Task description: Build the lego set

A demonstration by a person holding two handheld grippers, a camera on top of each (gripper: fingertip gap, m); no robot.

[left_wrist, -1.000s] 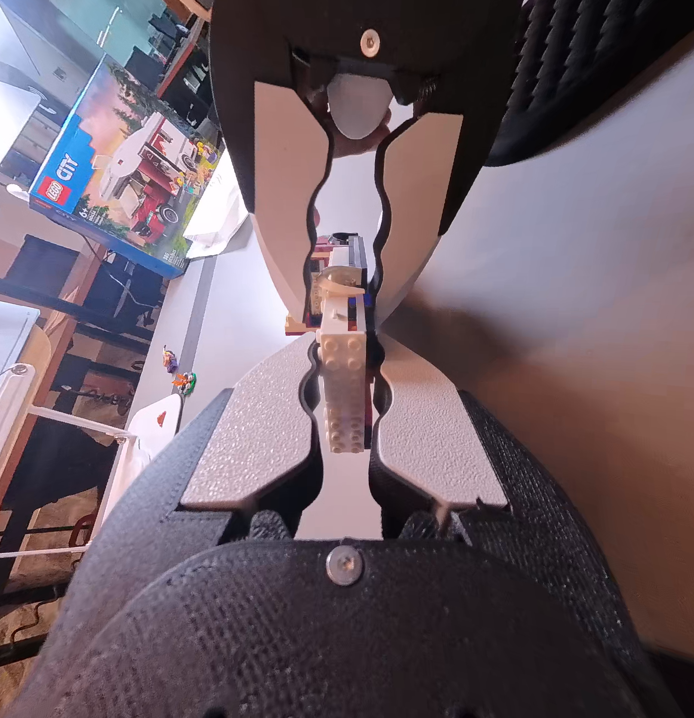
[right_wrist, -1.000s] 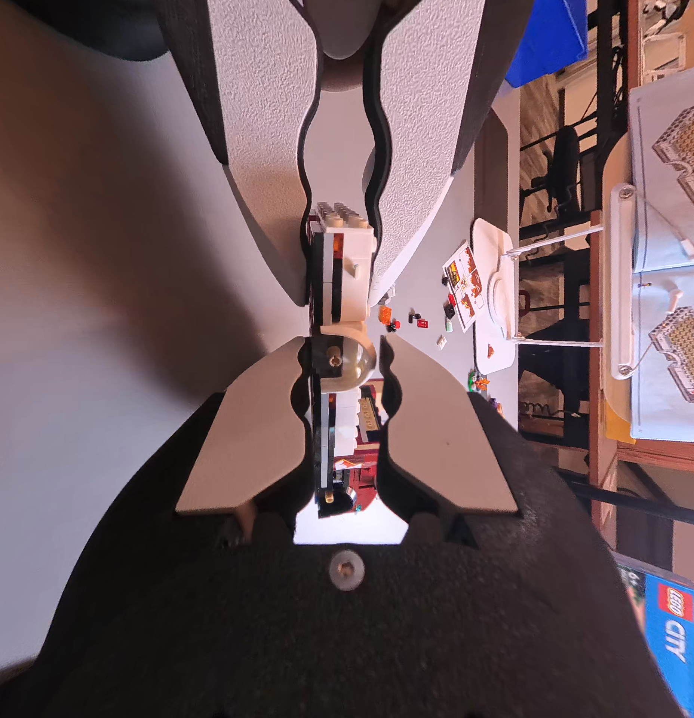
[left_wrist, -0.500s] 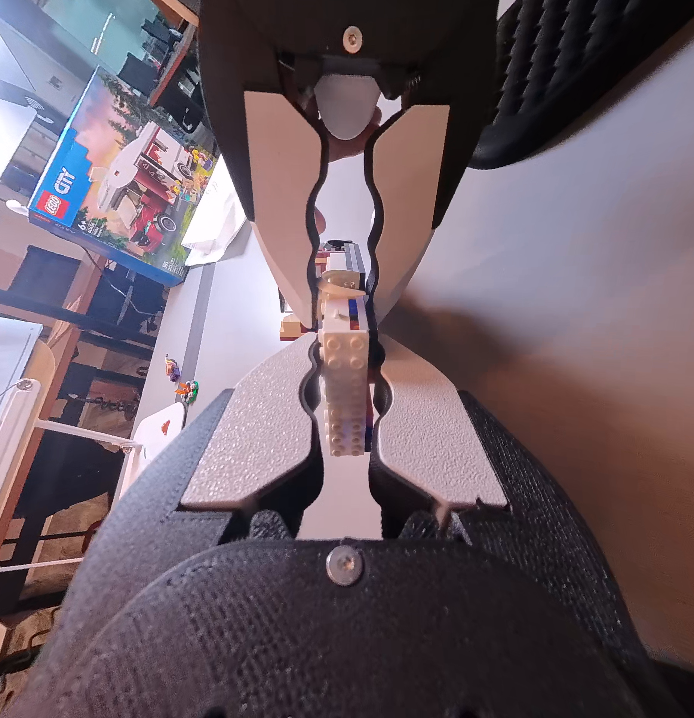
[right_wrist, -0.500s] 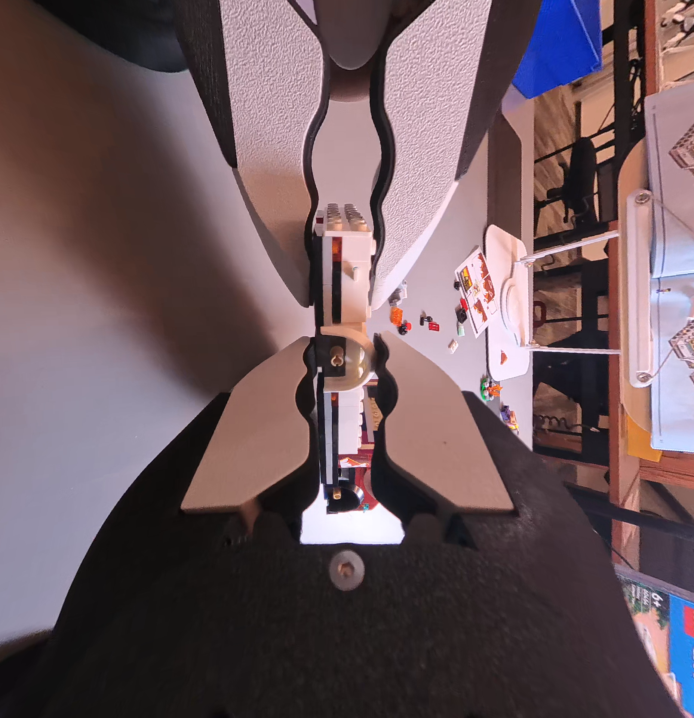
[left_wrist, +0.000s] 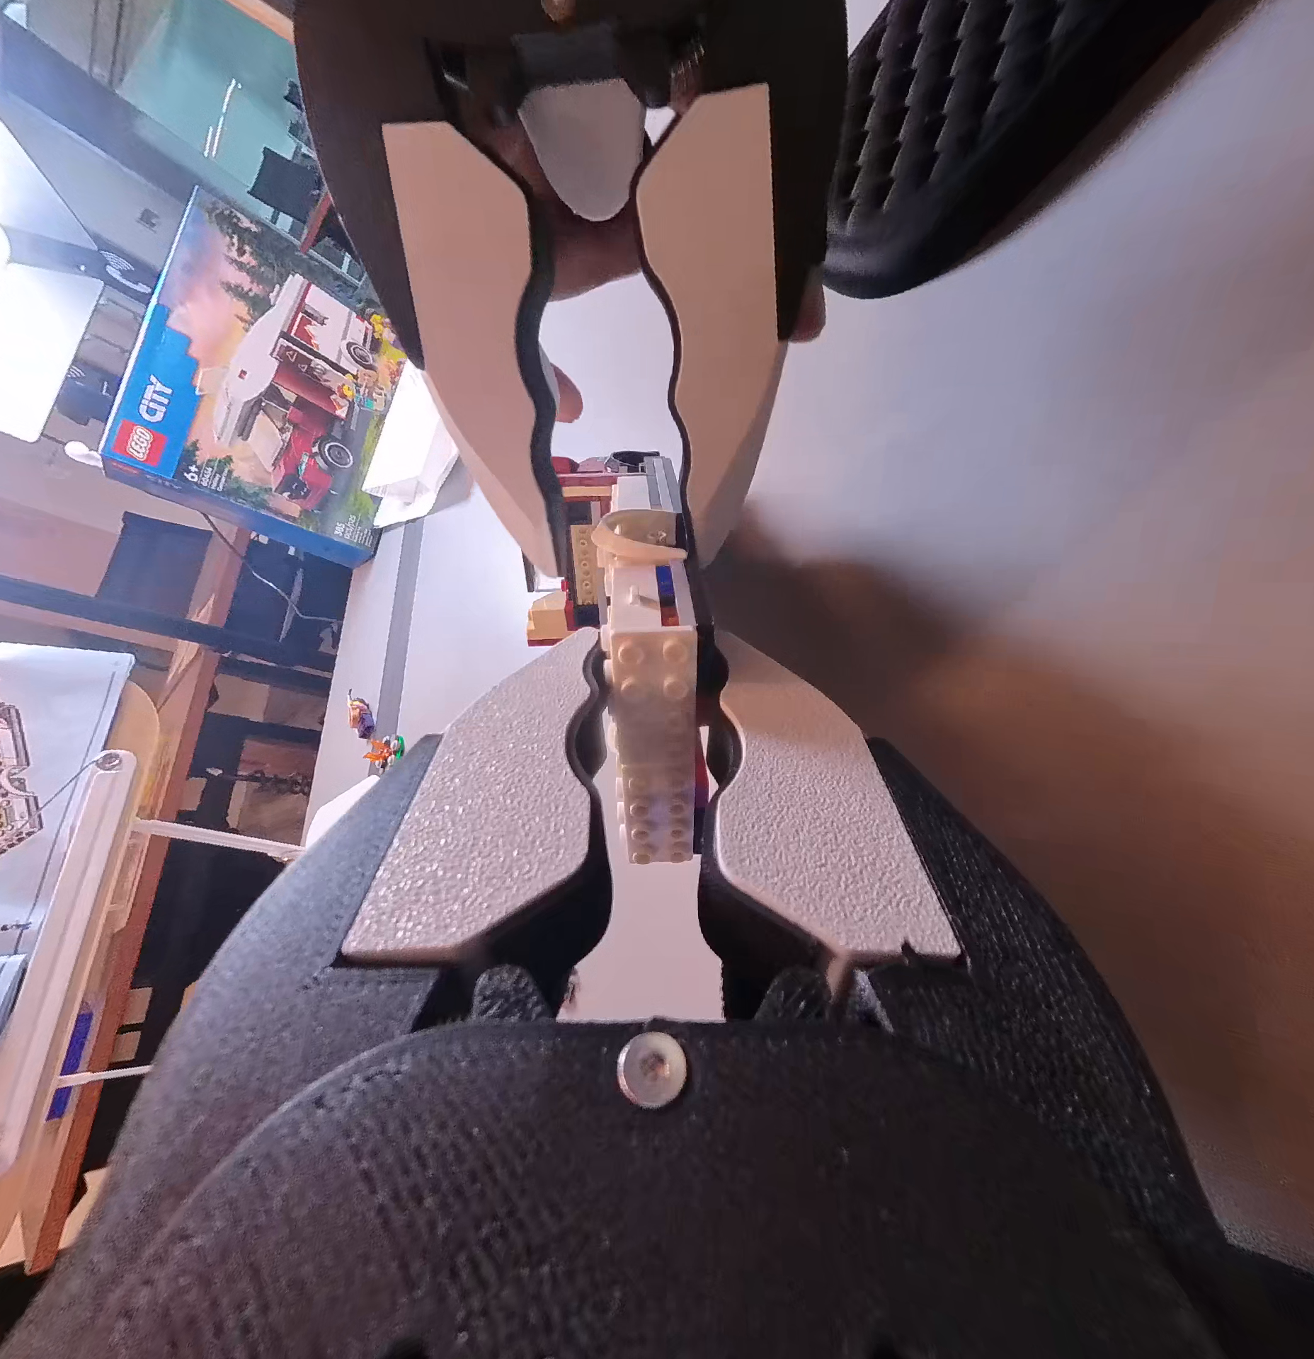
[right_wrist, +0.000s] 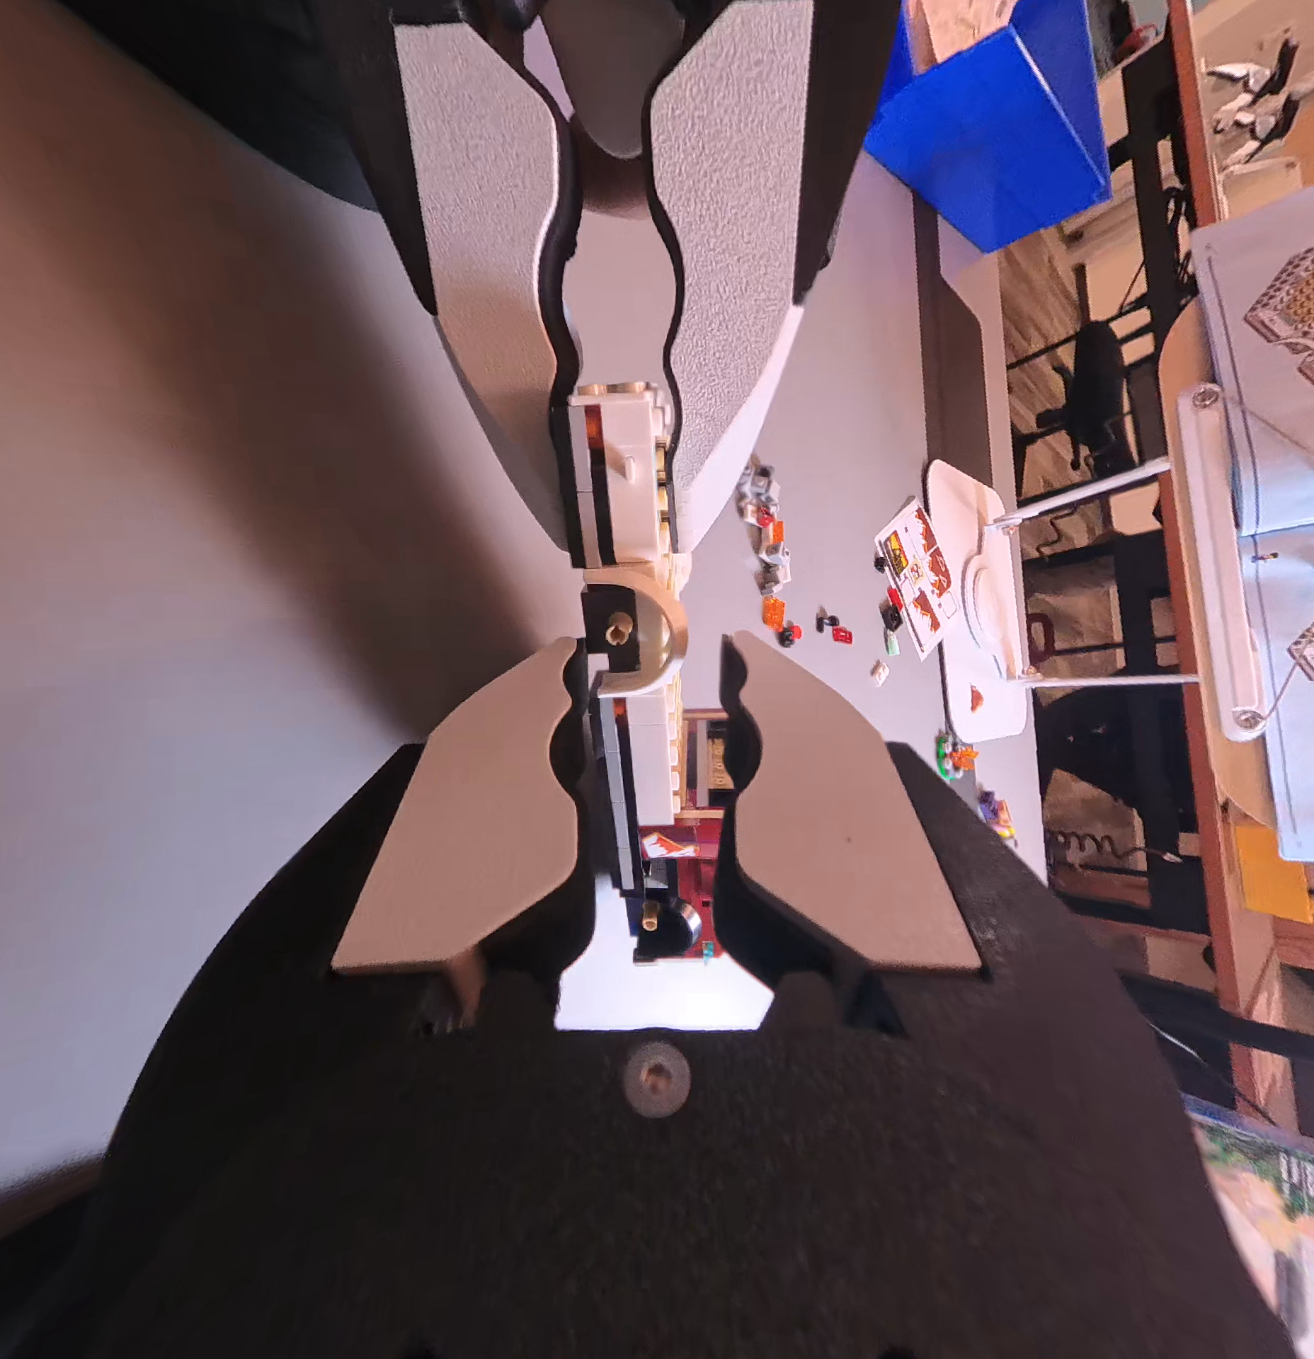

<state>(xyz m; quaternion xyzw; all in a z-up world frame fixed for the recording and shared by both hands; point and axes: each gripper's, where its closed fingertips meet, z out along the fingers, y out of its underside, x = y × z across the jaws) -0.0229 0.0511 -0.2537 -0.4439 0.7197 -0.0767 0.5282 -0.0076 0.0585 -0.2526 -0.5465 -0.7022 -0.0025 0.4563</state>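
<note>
- Model (left_wrist: 650,743) is off the surface (left_wrist: 1044,515), spanned end to end between the two grippers, which face each other.
- Left gripper (left_wrist: 650,706) is clamped on the white studded end; its pads press both sides.
- Right gripper (right_wrist: 654,684) is spread: left pad sits against the model (right_wrist: 625,529), right pad stands clear with a visible gap.
- Step looks like a handover or regrip. Left carries the load alone, so keep that clamp firm and level.
- Pull right straight back along the model's axis so it misses the wheel arch (right_wrist: 643,632) and axle pin.
- Loose parts (right_wrist: 775,581) and sticker sheet (right_wrist: 915,588) lie on the surface to the right, well apart.
- Versus 0.5 s ago: right was closed on the model and has since opened; left's grip is unchanged.
</note>
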